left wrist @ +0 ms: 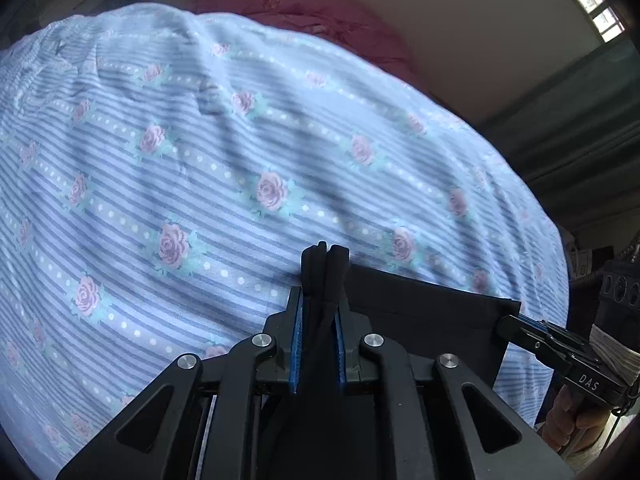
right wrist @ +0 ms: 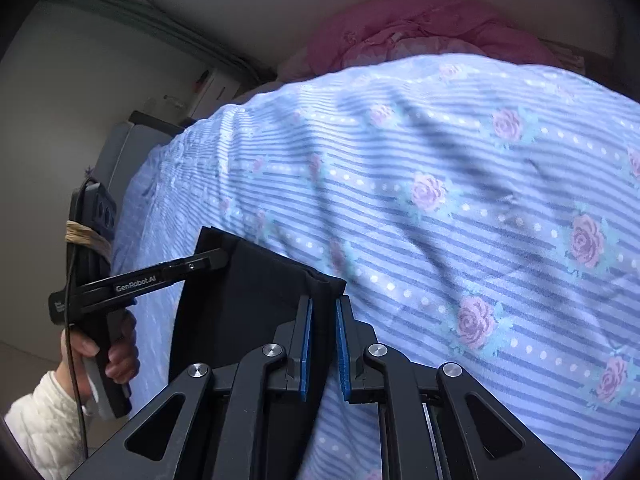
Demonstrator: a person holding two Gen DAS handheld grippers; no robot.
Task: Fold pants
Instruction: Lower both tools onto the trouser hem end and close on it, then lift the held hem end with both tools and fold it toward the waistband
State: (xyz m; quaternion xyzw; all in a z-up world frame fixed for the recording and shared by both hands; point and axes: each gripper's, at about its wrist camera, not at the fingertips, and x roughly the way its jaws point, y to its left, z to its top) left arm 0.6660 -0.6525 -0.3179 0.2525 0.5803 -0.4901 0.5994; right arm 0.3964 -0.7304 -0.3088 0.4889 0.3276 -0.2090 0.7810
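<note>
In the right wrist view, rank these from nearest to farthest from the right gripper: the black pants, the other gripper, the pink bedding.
1. Black pants: in the right gripper, its corner pinched between the jaws.
2. Left gripper: to the left, clamped on the pants' far edge.
3. Pink bedding: top of the view, beyond the striped sheet.

Left wrist view: looks steeply down along the left hand-held gripper, close over a bed covered by a blue striped sheet with pink roses. Right wrist view: slants down along the right hand-held gripper at the same bed. Both share the sheet, the black fabric pants and a crumpled pink quilt; each shows the opposite gripper.
</note>
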